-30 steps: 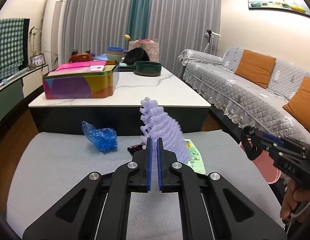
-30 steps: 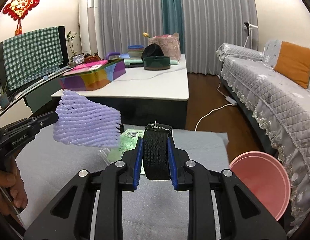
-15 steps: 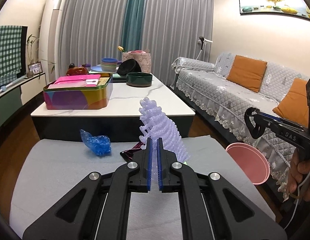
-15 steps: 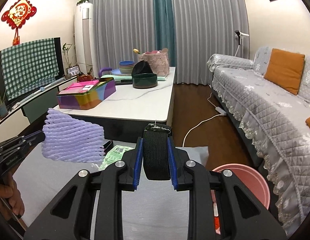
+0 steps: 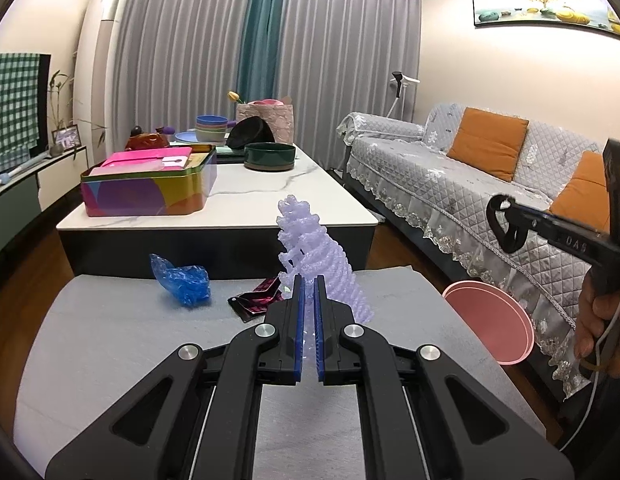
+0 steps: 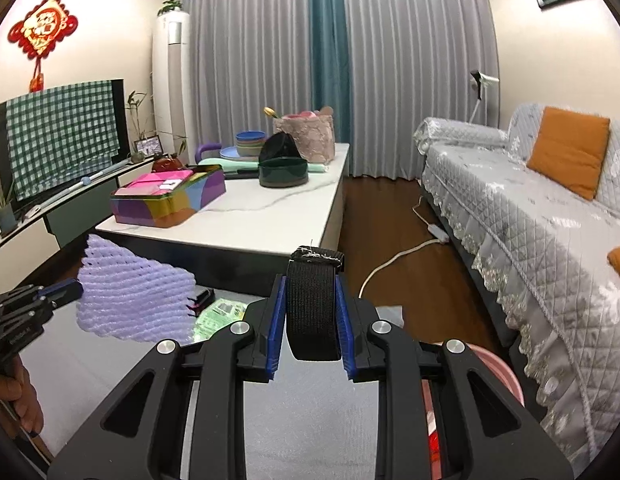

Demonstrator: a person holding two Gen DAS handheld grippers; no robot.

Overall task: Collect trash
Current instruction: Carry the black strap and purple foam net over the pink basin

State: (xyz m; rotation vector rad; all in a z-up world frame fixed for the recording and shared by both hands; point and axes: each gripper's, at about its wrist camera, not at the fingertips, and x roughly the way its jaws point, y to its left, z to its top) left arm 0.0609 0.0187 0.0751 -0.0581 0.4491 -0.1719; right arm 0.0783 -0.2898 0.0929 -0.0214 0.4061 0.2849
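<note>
Left tool (image 5: 307, 300) clamped on purple foam net (image 5: 318, 256), right tool (image 6: 310, 312) clamped on black strap (image 6: 312, 308); both up beside pink bin (image 5: 490, 324). Net likely featherlight, squashy, best pinched at an edge; strap limp.

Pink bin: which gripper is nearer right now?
Right. The right gripper, shut on a black strap, hangs beside the pink bin, almost over its rim. The left gripper, holding purple foam netting, is farther off, over the grey mat.
</note>
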